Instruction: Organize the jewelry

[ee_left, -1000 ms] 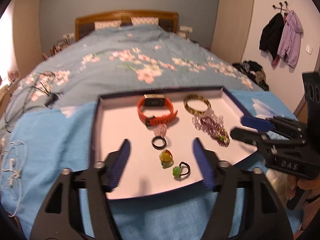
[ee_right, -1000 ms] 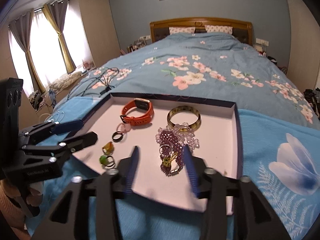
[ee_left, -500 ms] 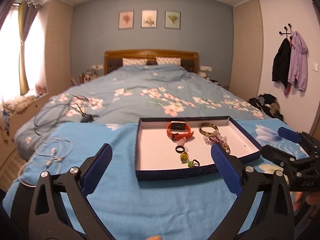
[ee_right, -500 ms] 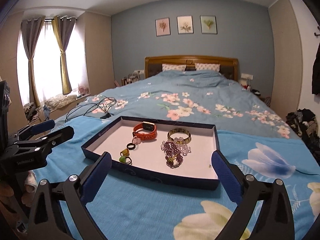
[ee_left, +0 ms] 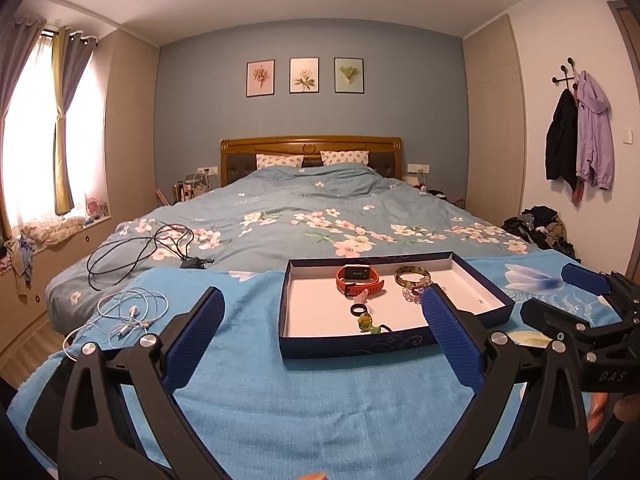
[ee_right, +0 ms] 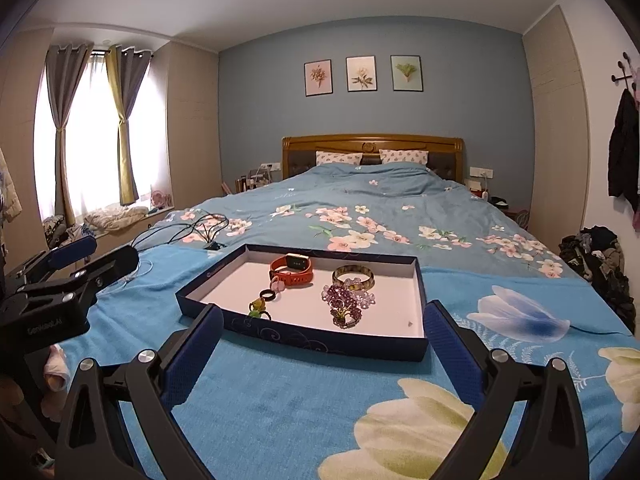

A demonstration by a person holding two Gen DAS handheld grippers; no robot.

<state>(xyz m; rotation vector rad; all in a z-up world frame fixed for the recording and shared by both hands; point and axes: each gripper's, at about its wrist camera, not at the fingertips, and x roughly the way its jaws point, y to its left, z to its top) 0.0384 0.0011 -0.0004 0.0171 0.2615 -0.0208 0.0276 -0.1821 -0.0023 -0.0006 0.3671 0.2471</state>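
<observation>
Both grippers backed off; navy tray (ee_right: 320, 340) holds assorted jewelry (ee_right: 344, 304).

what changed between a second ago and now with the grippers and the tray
Both grippers drew back from the tray toward the camera side and tilted up. The left gripper and right gripper jaws have just been opening, now wide apart, nothing between them. The watch, bangle, beads and rings lie as before.

The left gripper (ee_left: 320, 332), jaws wide and empty, hangs before the jewelry tray (ee_left: 360, 346) on the blanket (ee_left: 280, 400).
</observation>
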